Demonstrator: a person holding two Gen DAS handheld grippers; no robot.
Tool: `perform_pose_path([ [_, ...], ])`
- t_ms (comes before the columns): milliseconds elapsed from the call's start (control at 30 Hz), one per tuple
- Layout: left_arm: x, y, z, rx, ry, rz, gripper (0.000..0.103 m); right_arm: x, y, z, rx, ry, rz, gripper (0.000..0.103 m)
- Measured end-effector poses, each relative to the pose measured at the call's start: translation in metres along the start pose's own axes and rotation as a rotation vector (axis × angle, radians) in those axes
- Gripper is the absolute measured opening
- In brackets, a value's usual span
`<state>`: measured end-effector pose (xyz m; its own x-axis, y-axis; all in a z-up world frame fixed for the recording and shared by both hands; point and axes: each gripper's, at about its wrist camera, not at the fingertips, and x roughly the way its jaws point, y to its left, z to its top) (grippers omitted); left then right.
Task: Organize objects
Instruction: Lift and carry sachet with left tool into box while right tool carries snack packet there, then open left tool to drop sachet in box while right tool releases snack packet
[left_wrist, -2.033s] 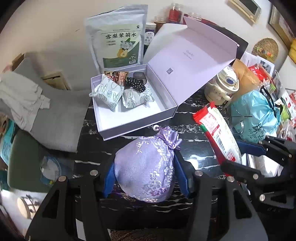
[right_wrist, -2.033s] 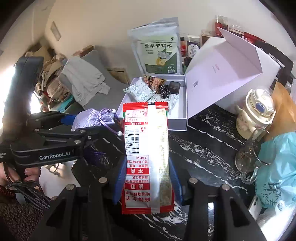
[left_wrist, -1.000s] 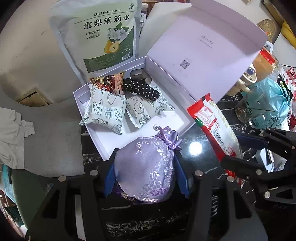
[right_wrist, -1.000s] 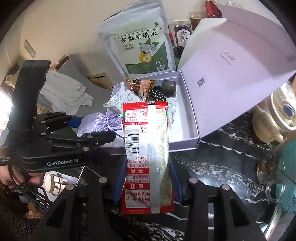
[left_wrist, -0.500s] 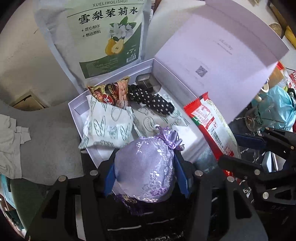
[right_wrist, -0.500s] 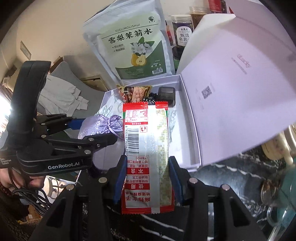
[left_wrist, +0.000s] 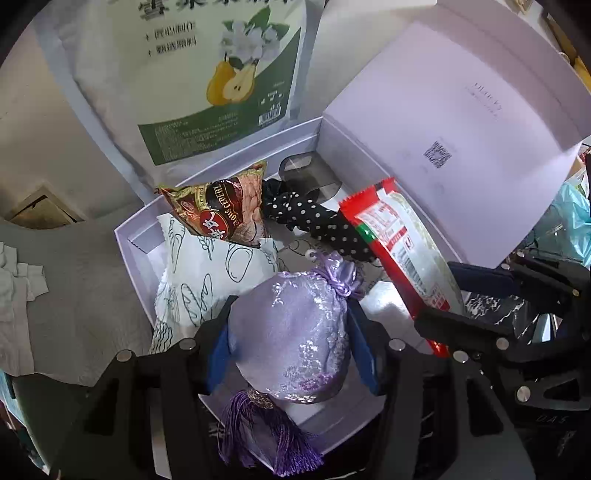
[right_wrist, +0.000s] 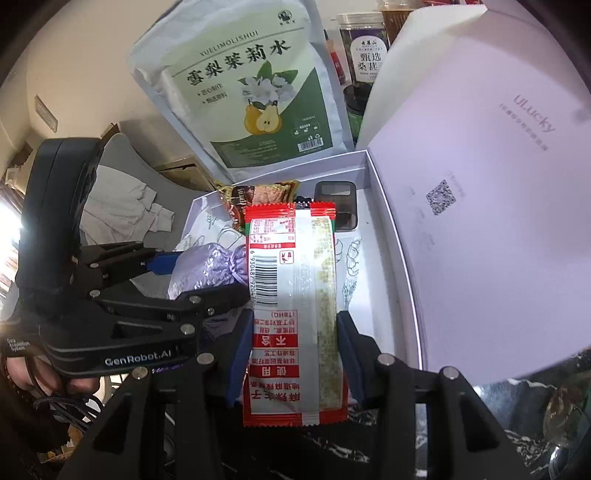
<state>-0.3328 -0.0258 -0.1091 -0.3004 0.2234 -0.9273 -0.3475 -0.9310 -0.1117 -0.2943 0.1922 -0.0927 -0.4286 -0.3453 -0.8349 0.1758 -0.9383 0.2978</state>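
Observation:
My left gripper (left_wrist: 291, 343) is shut on a purple embroidered pouch (left_wrist: 291, 332) with a tassel, held over the near part of the open lilac box (left_wrist: 140, 254). My right gripper (right_wrist: 291, 354) is shut on a red snack packet (right_wrist: 291, 295), held over the box's right half; it also shows in the left wrist view (left_wrist: 402, 251). The box holds a white bread-print sachet (left_wrist: 207, 273), a brown cereal packet (left_wrist: 221, 214), a black polka-dot scrunchie (left_wrist: 317, 221) and a dark case (right_wrist: 336, 203).
The box lid (right_wrist: 480, 184) stands open on the right. A large pear-print tea bag (right_wrist: 251, 92) leans behind the box, with jars (right_wrist: 364, 48) beside it. A grey chair with cloth (left_wrist: 55, 295) is on the left. A teal bag (left_wrist: 576, 221) is at the right.
Both grippers have moved forward with their loads, from above the black marble table to over the open box. The box and tea bag now look much closer.

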Motion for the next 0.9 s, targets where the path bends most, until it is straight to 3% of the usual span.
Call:
perform_pose_path([
  [433,0.034,0.004,0.005,0.009,-0.006,-0.016,0.055,0.037,-0.018,0.006,0.027,0.022,-0.003,0.045],
  [900,0.044,0.008,0.009,-0.024,-0.045,-0.040,0.056,0.045,-0.020,0.010,0.004,0.018,-0.015,0.046],
])
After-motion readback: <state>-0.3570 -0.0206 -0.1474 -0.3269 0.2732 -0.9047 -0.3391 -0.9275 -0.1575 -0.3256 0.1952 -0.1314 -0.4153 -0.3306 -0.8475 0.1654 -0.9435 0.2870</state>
